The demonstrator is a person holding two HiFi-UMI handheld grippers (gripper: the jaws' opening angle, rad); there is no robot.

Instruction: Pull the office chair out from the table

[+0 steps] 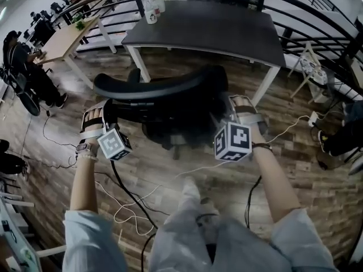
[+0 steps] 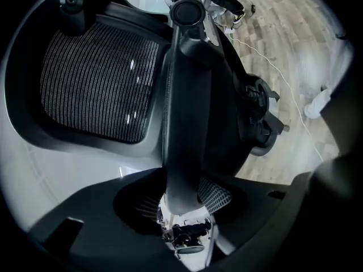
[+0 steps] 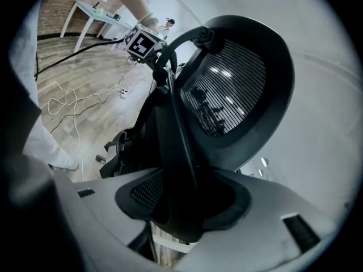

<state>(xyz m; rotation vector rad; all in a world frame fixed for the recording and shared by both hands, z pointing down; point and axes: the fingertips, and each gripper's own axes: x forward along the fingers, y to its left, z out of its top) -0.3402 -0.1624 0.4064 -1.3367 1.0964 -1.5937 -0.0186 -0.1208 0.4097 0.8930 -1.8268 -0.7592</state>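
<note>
The left tongs [image 2: 178, 200] and right tongs [image 3: 181, 208] each pinch a side edge of the backrest of the black office chair [image 1: 164, 103], a two-sided hold that should keep it straight when pulled, while it stands just near of the dark bench [image 1: 215, 30].

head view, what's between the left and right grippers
The office chair: its curved backrest rim runs from the left gripper to the right gripper, in the head view.

From above, the curved backrest of the black mesh office chair [image 1: 159, 86] hides most of its seat and wheels from me.
</note>
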